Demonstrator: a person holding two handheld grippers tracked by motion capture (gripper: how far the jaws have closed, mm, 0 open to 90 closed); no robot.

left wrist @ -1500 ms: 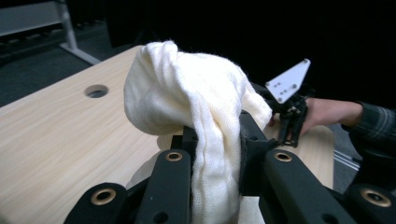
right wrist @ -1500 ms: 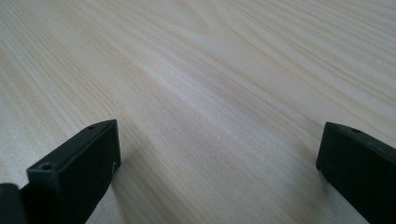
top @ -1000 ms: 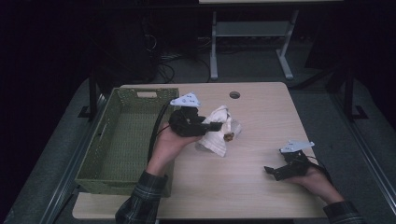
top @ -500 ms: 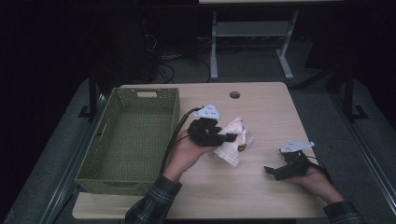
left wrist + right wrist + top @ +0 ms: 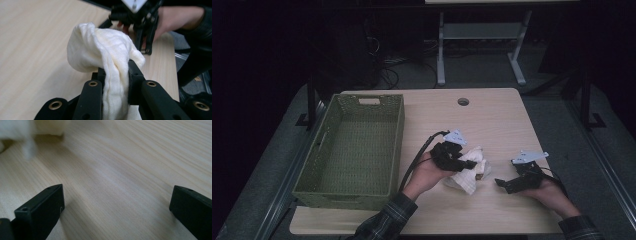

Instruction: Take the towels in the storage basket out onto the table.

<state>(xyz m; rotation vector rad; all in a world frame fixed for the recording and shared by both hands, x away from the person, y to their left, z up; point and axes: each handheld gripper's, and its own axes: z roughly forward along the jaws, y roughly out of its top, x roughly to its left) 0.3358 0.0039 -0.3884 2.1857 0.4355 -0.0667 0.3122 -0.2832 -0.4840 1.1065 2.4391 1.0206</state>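
A crumpled white cloth lies bunched at the middle of the wooden table, and my left gripper is shut on it from the left. In the left gripper view the cloth is pinched between the two black jaws of the left gripper and bulges out ahead of them. My right gripper rests low on the table just right of the cloth, its jaws pointing toward it. In its own view the right gripper stands wide open over bare wood, with the blurred cloth at the top left.
A green woven basket with nothing in it stands on the left part of the table. A round cable hole sits near the far edge. Beyond the table are a desk frame and cables on the dark floor.
My left gripper has carried the cloth to the right and down, away from the basket and closer to the right gripper. The right gripper has stayed put.
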